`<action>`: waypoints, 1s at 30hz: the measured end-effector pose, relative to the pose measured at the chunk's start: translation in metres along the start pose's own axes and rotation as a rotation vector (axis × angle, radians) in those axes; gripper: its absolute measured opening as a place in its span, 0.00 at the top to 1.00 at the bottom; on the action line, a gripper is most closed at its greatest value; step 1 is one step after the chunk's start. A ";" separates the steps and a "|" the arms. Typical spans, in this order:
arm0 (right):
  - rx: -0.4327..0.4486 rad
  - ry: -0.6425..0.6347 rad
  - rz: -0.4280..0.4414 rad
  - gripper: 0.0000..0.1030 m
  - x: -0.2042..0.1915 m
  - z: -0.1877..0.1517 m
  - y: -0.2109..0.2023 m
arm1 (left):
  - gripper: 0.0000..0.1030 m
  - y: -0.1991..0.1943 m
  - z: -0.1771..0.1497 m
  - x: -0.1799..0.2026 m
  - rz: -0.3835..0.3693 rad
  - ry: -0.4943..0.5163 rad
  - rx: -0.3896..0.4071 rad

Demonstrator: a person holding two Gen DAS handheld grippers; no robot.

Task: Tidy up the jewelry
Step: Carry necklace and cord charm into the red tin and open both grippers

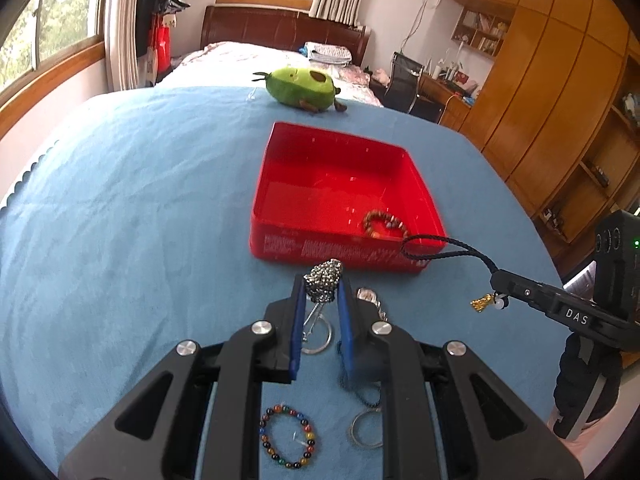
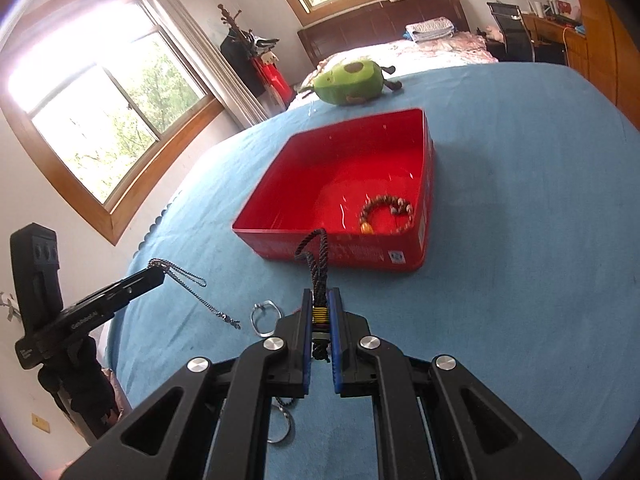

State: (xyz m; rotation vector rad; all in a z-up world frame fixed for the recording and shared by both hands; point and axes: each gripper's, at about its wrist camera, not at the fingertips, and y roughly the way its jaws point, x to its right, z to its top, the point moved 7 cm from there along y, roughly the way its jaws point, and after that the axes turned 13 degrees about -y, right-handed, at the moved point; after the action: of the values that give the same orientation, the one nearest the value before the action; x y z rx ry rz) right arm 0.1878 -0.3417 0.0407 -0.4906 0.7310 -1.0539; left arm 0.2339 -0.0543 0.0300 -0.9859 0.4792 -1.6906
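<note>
1. Hanging from the right gripper (image 2: 321, 312), a dark braided cord charm (image 2: 316, 256) was clamped between the blue pads, its loop reaching forward over the near wall of the red box (image 2: 424, 236).
2. The box lay straight ahead of both grippers on the blue cloth (image 1: 120, 200), and the right one looked the nearer to its rim, judging from the left wrist view.
3. The cord's long axis ran along the fingers toward the box, with the gold pendant (image 1: 482, 303) dangling at the gripper end.
4. The left gripper (image 1: 322, 288) was closed on a bunched silver chain (image 1: 323, 276), lifted just short of the near wall; its tail trailed down to the cloth.
5. A brown bead bracelet (image 2: 384, 214) already lay in the box's near right corner.
6. A multicoloured bead bracelet (image 1: 287, 436) and key rings (image 1: 366, 428) lay on the cloth beneath the left gripper.
</note>
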 end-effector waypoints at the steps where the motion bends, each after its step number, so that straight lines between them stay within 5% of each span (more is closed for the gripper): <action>1: 0.005 -0.002 0.000 0.93 0.000 0.005 -0.001 | 0.86 -0.001 0.005 0.003 0.000 0.000 0.008; 15: 0.053 0.014 -0.063 0.93 0.029 0.087 0.029 | 0.86 0.027 0.096 0.037 -0.041 -0.009 0.096; 24: -0.008 0.039 -0.112 0.93 0.061 0.103 0.095 | 0.86 0.113 0.111 0.027 -0.016 -0.019 -0.006; 30: -0.053 0.040 -0.133 0.93 0.070 0.097 0.123 | 0.86 0.138 0.110 0.017 0.022 -0.024 -0.035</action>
State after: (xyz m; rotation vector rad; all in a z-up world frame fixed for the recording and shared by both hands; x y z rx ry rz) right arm 0.3548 -0.3508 0.0011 -0.5719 0.7710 -1.1736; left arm 0.4019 -0.1010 -0.0003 -1.0221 0.5031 -1.6540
